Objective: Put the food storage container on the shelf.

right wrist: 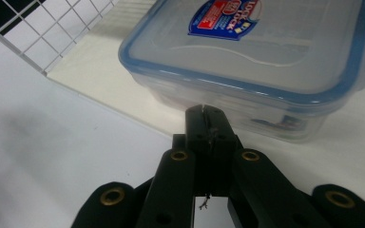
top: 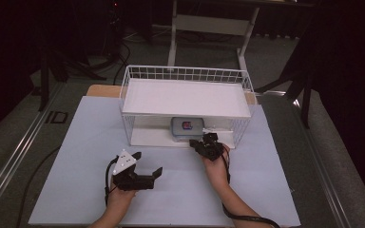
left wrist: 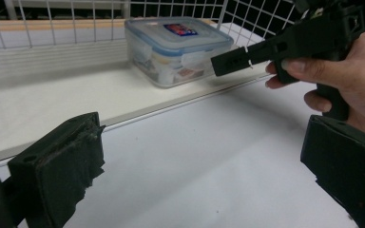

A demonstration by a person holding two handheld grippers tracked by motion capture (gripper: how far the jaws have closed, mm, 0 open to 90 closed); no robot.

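Low in the frame of the high view, a person's two forearms reach up from the bottom edge over a white table (top: 90, 142). At lower centre-left the left gripper (top: 145, 167) hovers above bare tabletop with its jaws spread wide and nothing between them; in the left gripper view the two black pads (left wrist: 62, 166) stand far apart at the lower corners, apparently waiting in reserve while the other hand works.

Right of centre in the high view, the right gripper (top: 204, 142) is held out toward the mouth of a white wire rack (top: 128, 95). Its jaws are pressed together on nothing. In the right gripper view the closed tip (right wrist: 204, 124) sits at centre frame, just short of the near wall of a clear plastic food container (right wrist: 266, 61) with a blue-rimmed lid; whether it touches the plastic cannot be told. A closed tip pointed at the box's side looks suited to nudging or hooking it forward, not to gripping it.

The container (top: 187, 128) rests at centre frame on the rack's lower shelf (top: 147, 137), tucked beneath the flat upper shelf (top: 185, 97), near the open front edge. That overhang likely explains the low, level approach: there is no room to come down from above.

Beyond the rack, at the top of the frame, the legs of a white desk frame (top: 209, 23) stand on a dim floor.
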